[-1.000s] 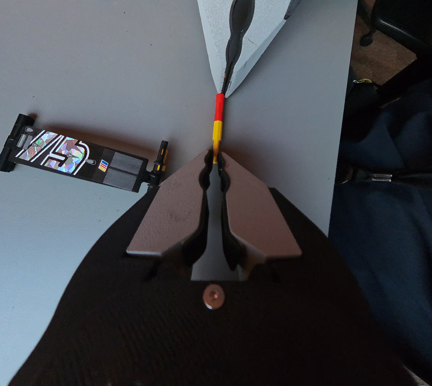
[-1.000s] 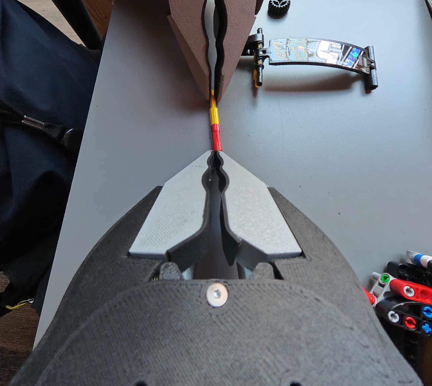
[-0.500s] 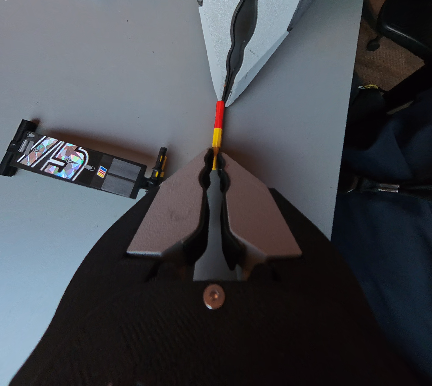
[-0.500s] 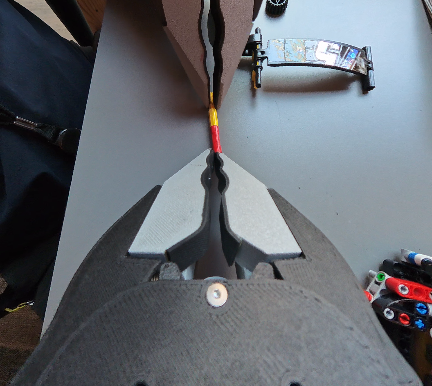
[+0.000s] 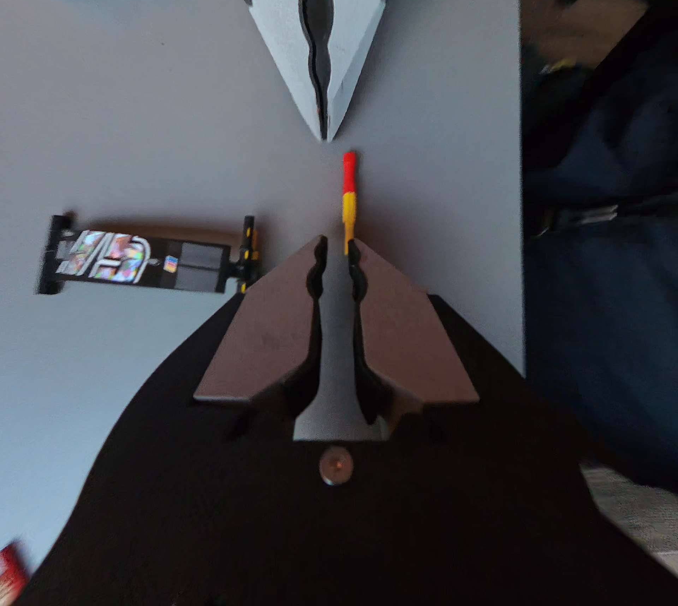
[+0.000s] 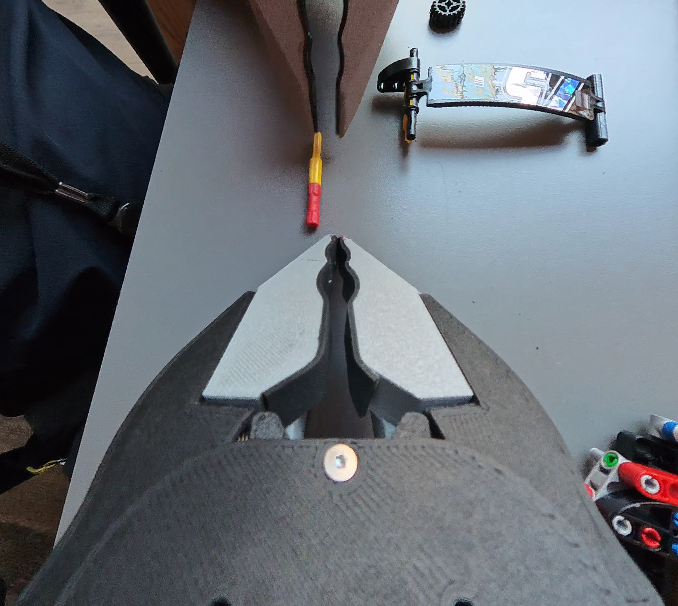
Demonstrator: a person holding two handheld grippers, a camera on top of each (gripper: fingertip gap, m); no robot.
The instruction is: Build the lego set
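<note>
A thin rod, red at one end and yellow at the other (image 5: 348, 192), lies on the grey table (image 5: 146, 93) between the two grippers. My left gripper (image 5: 336, 240), with brown fingers, is open; the rod's thin yellow end lies against its right fingertip (image 5: 354, 247), and the other pad stands clear. My right gripper (image 6: 337, 239), with grey fingers, is shut and the rod's red end (image 6: 312, 210) lies just in front of it, apart. The left gripper also shows in the right wrist view (image 6: 327, 131), and the right gripper in the left wrist view (image 5: 324, 138).
A black curved panel with a shiny sticker (image 6: 506, 89) lies beside the left gripper, a black gear (image 6: 447, 10) beyond it. A pile of building parts (image 6: 642, 485) sits at the right. The table edge (image 5: 521, 148) and a person's dark clothing (image 5: 601, 295) are close by. My right fingertips sit around 6 cm from my left ones. My left gripper is the nearer one to the black gear (image 6: 447, 10): about 10 cm, against 15 cm.
Both grippers held the rod by its ends. Now the left jaws have opened, the right gripper has drawn back off the red end, and the rod has left both grasps.
</note>
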